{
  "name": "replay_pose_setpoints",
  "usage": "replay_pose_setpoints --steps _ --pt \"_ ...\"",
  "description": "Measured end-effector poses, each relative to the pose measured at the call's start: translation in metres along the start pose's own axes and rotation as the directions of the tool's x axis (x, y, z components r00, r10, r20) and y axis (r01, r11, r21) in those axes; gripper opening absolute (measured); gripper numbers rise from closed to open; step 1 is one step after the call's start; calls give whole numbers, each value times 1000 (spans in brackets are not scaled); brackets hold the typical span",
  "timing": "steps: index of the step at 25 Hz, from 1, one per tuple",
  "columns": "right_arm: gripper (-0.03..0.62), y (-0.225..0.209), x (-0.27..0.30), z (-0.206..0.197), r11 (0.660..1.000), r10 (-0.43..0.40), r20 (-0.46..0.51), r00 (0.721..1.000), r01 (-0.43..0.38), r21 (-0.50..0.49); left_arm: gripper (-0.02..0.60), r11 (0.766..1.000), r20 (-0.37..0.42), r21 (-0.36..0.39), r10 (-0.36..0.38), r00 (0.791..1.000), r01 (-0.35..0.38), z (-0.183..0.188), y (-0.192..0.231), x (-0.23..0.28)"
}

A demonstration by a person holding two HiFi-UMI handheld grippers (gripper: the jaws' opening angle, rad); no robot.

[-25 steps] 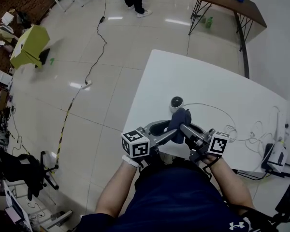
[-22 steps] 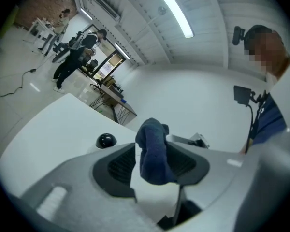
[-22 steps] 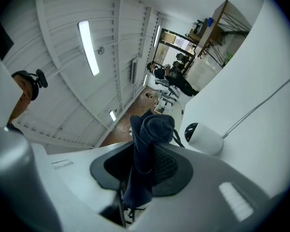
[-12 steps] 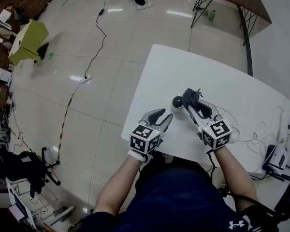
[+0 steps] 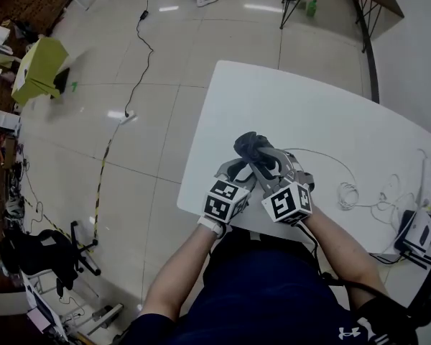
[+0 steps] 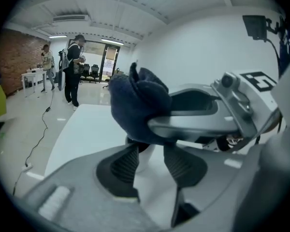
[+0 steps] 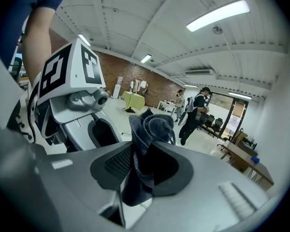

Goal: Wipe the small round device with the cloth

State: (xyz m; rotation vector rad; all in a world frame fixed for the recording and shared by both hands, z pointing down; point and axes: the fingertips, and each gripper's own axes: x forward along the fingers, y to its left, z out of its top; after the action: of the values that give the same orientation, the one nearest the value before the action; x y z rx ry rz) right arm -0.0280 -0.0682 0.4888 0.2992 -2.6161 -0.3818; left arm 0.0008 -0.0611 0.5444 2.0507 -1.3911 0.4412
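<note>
The person is holding both grippers low over the white table [image 5: 323,113], close to its near edge and toward its near left corner. The right gripper [image 7: 140,164] is pinching a dark blue cloth [image 7: 152,125]: its jaws are clamping the fabric's lower folds, while the rest is bunching up above the pads in a loose crumpled knot. In the head view that bundle is sitting at the tip of the right gripper, just ahead of the left gripper [image 5: 238,169], and it is covering the spot where the two tools are meeting. The small round device [image 6: 142,157] is standing on the table directly under the cloth; only a strip of its white body with a dark top is showing, in the left gripper view, beneath the hanging fabric. The left gripper is reaching in from below with its jaws spread, having just been widening a little, and the device is lying at their tips, nearer the left pad; whether either pad is touching it cannot be told. The right gripper is crossing above the left one, its jaw passing over the left gripper's pads. A thin white cable [image 5: 330,165] is looping across the table toward its right edge, well apart from the grippers.
</note>
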Motion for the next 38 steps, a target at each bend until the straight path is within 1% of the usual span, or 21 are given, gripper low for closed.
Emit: replay_pose_setpoints --steps 2,4,5,7,9,10,13,14,15,16,17,20,23,26,28,31,32,33,34,36,38 --pt "104 -9 -3 -7 998 -15 12 1000 14 67 153 1000 -3 -12 19 1000 -19 0 2 2" --pt "103 -21 -6 -15 985 -41 24 999 37 168 150 999 -1 -24 37 999 -37 2 5 3" --pt "103 -29 -7 -21 971 -59 31 998 51 235 150 999 2 -29 45 999 -45 3 6 3" --pt "103 -42 -11 -34 920 -92 34 995 72 386 150 998 3 -29 59 998 -59 5 6 6" --pt "103 -52 -14 -50 845 -105 24 994 77 529 150 998 2 -25 66 998 -66 5 7 7" --pt "103 -55 -14 -58 799 -106 21 994 73 597 150 998 3 -24 66 998 -66 4 9 7" --pt "103 -60 -13 -81 629 -127 4 992 78 774 150 999 1 -17 36 999 -36 2 8 4" --pt "103 -61 -14 -89 572 -142 -14 990 94 815 150 1000 0 -9 18 1000 -18 1 7 3" --pt "101 -61 -14 -97 525 -154 -38 987 114 844 150 1000 -2 0 0 1000 0 -1 6 3" --pt "101 -60 -13 -107 489 -161 -64 985 136 862 150 1000 -4 7 -18 1000 18 -3 6 3" --pt "103 -58 -12 -118 464 -163 -94 982 160 871 150 999 -6 12 -37 999 37 -4 7 3" --pt "103 -43 -7 -145 415 -171 -197 965 252 874 150 994 -13 20 -105 994 105 -5 10 1" --pt "103 -29 -6 -161 379 -206 -293 934 352 856 150 982 -24 60 -176 984 177 -7 14 0" --pt "103 -20 -3 -164 361 -240 -358 902 426 830 150 968 -50 126 -214 976 218 -8 24 3" --pt "103 -16 -1 -164 350 -248 -383 890 451 821 150 961 -59 148 -228 972 234 -5 29 2" --pt "103 -16 -9 -162 314 -271 -399 876 472 824 150 956 -64 164 -235 970 242 3 31 1" --pt "103 -18 -15 -159 309 -287 -397 872 477 823 150 956 -65 164 -236 970 244 6 28 1" --pt "103 -21 -21 -155 315 -308 -389 868 479 819 150 956 -67 161 -236 969 244 9 25 -1" --pt "103 -25 -27 -148 331 -331 -375 866 478 813 150 958 -66 157 -230 971 238 11 22 -1" --pt "103 -35 -39 -133 377 -376 -335 864 473 796 150 966 -62 152 -202 977 210 13 20 -1" --pt "103 -44 -50 -113 434 -412 -283 866 459 775 150 974 -53 142 -168 984 174 15 18 0"
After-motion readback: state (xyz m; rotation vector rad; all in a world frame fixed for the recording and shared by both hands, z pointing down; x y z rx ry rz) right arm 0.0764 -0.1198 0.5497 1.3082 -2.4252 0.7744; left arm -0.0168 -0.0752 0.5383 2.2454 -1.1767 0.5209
